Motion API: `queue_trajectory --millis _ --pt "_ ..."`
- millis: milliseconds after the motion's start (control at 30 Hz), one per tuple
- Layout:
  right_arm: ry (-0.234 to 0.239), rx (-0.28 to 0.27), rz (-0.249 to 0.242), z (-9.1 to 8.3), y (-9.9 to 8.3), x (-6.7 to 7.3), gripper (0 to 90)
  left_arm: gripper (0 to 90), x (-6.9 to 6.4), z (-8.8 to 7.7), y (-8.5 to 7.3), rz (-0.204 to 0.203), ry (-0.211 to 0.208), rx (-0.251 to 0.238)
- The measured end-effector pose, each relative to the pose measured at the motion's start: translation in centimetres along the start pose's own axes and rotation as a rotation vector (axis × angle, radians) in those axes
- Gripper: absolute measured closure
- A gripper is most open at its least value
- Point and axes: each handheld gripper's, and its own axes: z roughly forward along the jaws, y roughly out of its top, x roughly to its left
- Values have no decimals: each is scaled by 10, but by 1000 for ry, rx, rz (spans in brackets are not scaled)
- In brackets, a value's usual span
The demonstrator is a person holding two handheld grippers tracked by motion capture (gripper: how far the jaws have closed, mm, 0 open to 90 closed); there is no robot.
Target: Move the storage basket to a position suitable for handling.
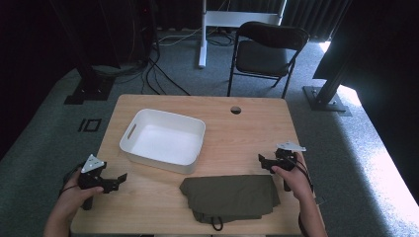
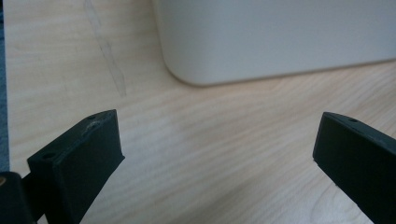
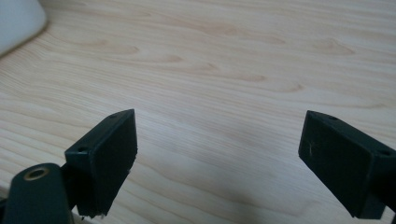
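Folded olive cloth (image 1: 230,196) lies on the wooden table (image 1: 247,128) just in front of the white bin (image 1: 164,140), near the table's front edge, a dark loop of cord trailing from its near side. Neither tool touches it. I take the work in hand to be moving this cloth into the bin, and I judge it not yet begun.

Left gripper (image 1: 114,181) sits to the left of the cloth, off the bin's near-left corner, jaws spread wide with bare wood between them; in the left gripper view the bin's rounded corner stands just ahead. Right gripper (image 1: 267,161) sits to the right of the cloth, beside its far-right corner, jaws likewise wide apart and holding nothing; in the right gripper view the bin's corner shows at the upper left.

To do the step well, I would bring each tool in low over an outer edge of the cloth, bite through all the folded layers at once, and lift both sides level so the fold does not open. The bin's near wall stands between cloth and bin floor, so the lift must clear that rim. The trailing cord may snag on it.

Behind the bin: a round cable hole (image 1: 235,109) in the tabletop, then a folding chair (image 1: 267,52) on the carpet, well clear of the work.
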Motion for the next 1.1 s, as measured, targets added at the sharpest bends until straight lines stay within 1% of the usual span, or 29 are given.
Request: queue_trajectory --millis 133,200,233,267,300,367,400,433,467,500,533,567,600,633,667,700,733,767,800,833,867,900,933,967,1000,1033,1067,1100 --pt "21 -19 -4 -1 7 10 114 19 3 -1 10 15 -3 -7" --pt "35 -32 -6 -2 11 15 114 19 5 -1 15 16 -4 -11" --pt "42 -40 -10 -2 13 18 114 19 5 -1 18 14 5 -17" --pt "61 -51 -15 -3 18 26 114 19 5 0 20 12 8 -21" --pt "61 -51 -15 -3 18 26 114 19 5 0 21 11 4 -22" --pt "72 -61 -19 -3 21 32 114 19 5 1 24 4 -5 -28" --pt "84 -69 -28 -2 25 39 114 19 5 2 26 9 -4 -28" --pt "84 -69 -28 -2 25 39 114 19 5 3 29 11 -3 -30" --pt "97 -78 -39 -1 30 46 114 19 5 4 34 12 -4 -38" --pt "97 -78 -39 -1 30 46 114 19 5 4 34 12 -4 -38" --pt "110 -85 -47 -1 34 54 114 19 5 5 41 20 -4 -41" --pt "110 -85 -47 -1 34 54 114 19 5 5 41 20 -4 -41" --pt "126 -94 -57 1 38 64 114 19 5 6 46 22 -7 -47" --pt "126 -94 -57 1 38 64 114 19 5 6 50 23 -11 -50" --pt "130 -95 -62 1 39 67 114 19 5 7 54 23 -12 -58" --pt "135 -96 -66 2 41 71 114 19 5 7 58 23 -16 -66" --pt "147 -93 -75 5 44 79 114 19 6 8 65 25 -21 -79" --pt "147 -93 -75 5 44 79 114 19 6 8 65 25 -21 -79" --pt "159 -89 -80 8 46 88 114 19 6 9 69 22 -25 -86" --pt "159 -89 -80 8 46 88 114 19 6 10 72 24 -34 -87" --pt "172 -87 -82 11 49 97 114 19 6 14 77 24 -45 -85" --pt "172 -87 -82 11 49 97 114 19 6 14 77 24 -45 -85" --pt "184 -87 -83 15 52 107 114 19 7 15 79 24 -45 -84" --pt "184 -87 -83 15 52 107 114 19 8 17 82 22 -43 -84" --pt "200 -88 -92 17 55 117 114 22 9 18 84 19 -42 -85" --pt "200 -88 -92 17 55 117 114 22 10 19 86 15 -41 -86" --pt "212 -90 -87 20 58 125 115 92 11 20 88 3 -21 -86" --pt "212 -90 -87 20 58 125 115 92 12 21 90 -3 -14 -86"
